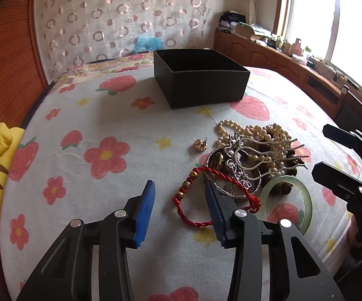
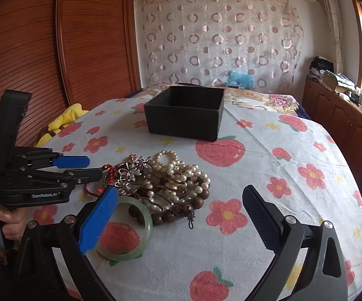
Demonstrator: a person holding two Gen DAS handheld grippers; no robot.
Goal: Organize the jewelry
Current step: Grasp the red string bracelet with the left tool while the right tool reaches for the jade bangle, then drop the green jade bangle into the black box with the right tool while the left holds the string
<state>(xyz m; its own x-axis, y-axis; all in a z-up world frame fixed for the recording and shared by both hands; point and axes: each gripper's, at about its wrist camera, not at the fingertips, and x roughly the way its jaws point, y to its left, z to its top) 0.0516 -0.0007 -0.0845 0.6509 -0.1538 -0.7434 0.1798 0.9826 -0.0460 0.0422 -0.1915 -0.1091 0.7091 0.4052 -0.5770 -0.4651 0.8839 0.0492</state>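
the jewelry lies in one tangled heap on the bed [image 1: 85, 125], on the flowered sheet toward the near right part of it, and the black box [image 1: 201, 80] stands open and well apart from the heap, farther in toward the headboard end.

the left gripper [image 1: 179, 209] is the nearer of the two to a single piece: the red cord bracelet [image 1: 193, 200] lies right at its tips. the loop's left side sits in the gap between the blue pads, while its right side runs under or behind the right pad [image 1: 216, 215]. the bracelet's long axis runs from near to far, roughly along the line the gripper points, so a pinch across the cord would need the pads either side of one strand. the jaws stand part way apart, and neither pad can be seen pressing the cord, so i judge nothing is held yet.

the right gripper [image 2: 181, 215] stands wide apart and empty. the jade bangle [image 2: 128, 233] lies flat just beside its left pad, and the pearl strands [image 2: 178, 173] and brown wooden beads [image 2: 181, 210] lie ahead between its fingers. a small gold earring [image 1: 200, 145] sits alone, left of the heap.

the only readable writing is white lettering on the left gripper's body in the right wrist view, which looks like "genrobot.ai".
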